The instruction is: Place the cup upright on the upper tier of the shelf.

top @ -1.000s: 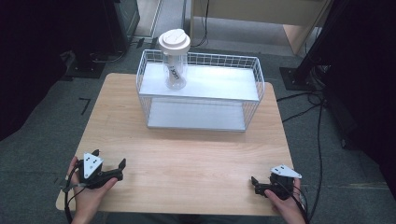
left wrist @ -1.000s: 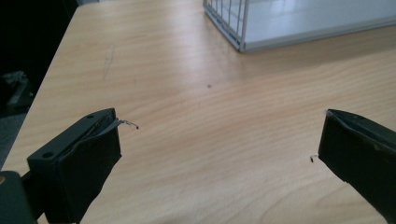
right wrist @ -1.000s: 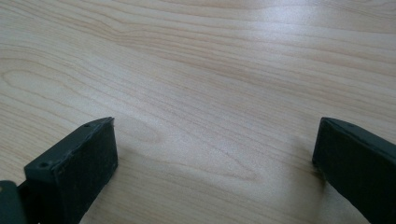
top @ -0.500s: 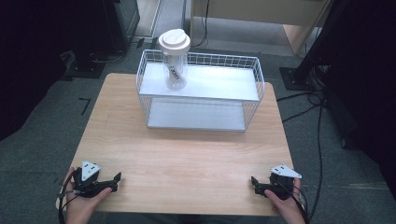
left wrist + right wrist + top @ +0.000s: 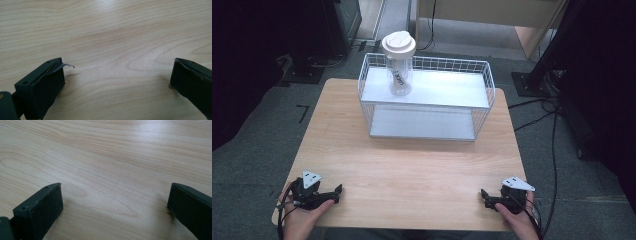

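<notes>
A clear bottle with a white lid (image 5: 398,64) stands upright on the top shelf of a white wire rack (image 5: 427,106) at the far side of the wooden table (image 5: 412,165). My left gripper (image 5: 336,191) rests low at the table's near left corner, held by a hand, jaws open and nothing between them. My right gripper (image 5: 484,195) sits at the near right corner, also open and holding nothing. In the left gripper view the gripper (image 5: 117,75) looks down on bare wood. The right gripper view shows its gripper (image 5: 115,200) wide apart over the wood grain.
The rack has a lower shelf (image 5: 422,122) with nothing on it. Dark stands and cables (image 5: 542,107) lie on the grey floor around the table. A wooden cabinet (image 5: 492,15) stands behind.
My left gripper has dropped toward the near left edge and turned so its jaws point right along the table. The right gripper has stayed put.
</notes>
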A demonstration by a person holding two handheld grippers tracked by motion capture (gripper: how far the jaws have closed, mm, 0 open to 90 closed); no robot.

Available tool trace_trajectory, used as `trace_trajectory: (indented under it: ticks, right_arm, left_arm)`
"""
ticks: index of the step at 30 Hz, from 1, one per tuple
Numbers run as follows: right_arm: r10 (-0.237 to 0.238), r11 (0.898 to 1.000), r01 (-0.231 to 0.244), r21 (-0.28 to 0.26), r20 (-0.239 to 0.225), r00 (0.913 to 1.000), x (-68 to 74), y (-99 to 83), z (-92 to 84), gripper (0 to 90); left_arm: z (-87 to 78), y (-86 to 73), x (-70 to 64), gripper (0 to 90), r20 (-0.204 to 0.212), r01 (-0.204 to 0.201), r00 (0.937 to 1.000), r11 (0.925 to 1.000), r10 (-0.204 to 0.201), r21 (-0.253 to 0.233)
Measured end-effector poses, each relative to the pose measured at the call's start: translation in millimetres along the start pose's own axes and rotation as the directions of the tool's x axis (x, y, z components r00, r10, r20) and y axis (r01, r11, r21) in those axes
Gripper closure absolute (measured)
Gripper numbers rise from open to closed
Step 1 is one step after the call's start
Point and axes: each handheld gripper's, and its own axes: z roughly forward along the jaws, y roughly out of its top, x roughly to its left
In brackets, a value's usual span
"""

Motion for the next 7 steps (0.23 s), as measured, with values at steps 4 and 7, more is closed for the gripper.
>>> trace_trajectory:
  ticks: [4,7]
  right_arm:
    - [0.000,1.000,0.000,0.000,0.000,1.0000,0.0,0.0,0.0,0.0]
    - [0.000,1.000,0.000,0.000,0.000,1.0000,0.0,0.0,0.0,0.0]
  left_arm:
    - [5.0,5.3,0.6,0.0,0.008,-0.007,0.9999,1.0000,0.007,0.000]
    - [5.0,5.4,0.5,0.0,0.008,-0.006,1.0000,1.0000,0.006,-0.001]
